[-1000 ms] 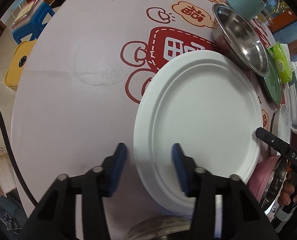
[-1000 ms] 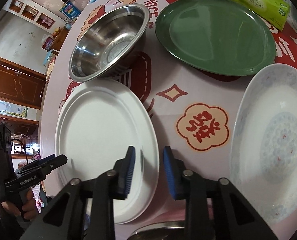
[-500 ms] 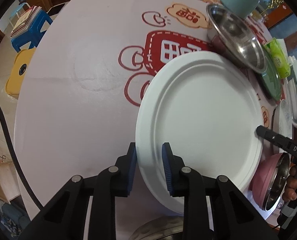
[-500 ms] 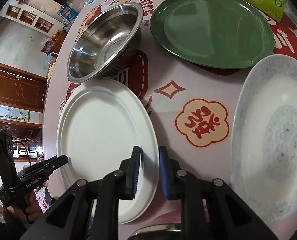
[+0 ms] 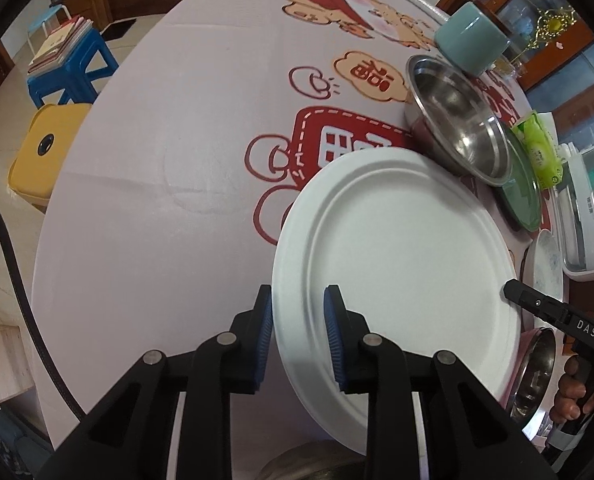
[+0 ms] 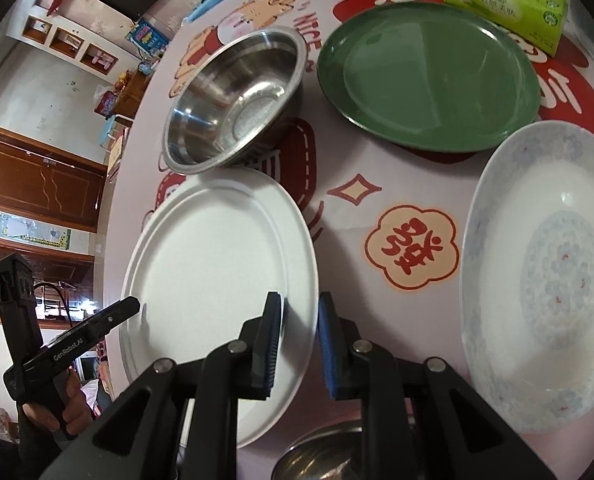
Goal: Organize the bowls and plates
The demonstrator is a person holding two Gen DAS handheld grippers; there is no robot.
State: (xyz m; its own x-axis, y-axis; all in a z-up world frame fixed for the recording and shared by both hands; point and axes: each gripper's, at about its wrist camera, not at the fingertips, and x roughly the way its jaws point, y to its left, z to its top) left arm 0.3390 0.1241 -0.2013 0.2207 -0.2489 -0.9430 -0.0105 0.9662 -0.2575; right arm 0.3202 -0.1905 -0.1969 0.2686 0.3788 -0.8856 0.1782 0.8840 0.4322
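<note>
The white plate (image 5: pixel 397 264) lies near the table's (image 5: pixel 157 160) near edge, its near rim lifted slightly off the cloth on the left wrist view. It looks like a thin moulded disposable plate: probably very light, a little flexible, not fragile, with a matt surface that should not slip in rubber pads. The raised rim is the only sensible place to hold it, and a plate this wide and soft would likely sag if taken from one side alone.

The left gripper (image 5: pixel 298 330) straddles the plate's left rim, its blue pads close on either side with the edge between them; whether they actually pinch it I cannot tell, since a narrow gap shows. The right gripper (image 6: pixel 299 336) straddles the opposite rim in the same way, one pad over the plate, one outside it, jaws narrowly parted.

Just beyond the plate sits a stainless steel bowl (image 6: pixel 237 100), almost touching its far rim. Further right lie a patterned white plate (image 6: pixel 545 276) and a green plate (image 6: pixel 429 76), with a tissue pack (image 6: pixel 505 4) towards the far edge.
</note>
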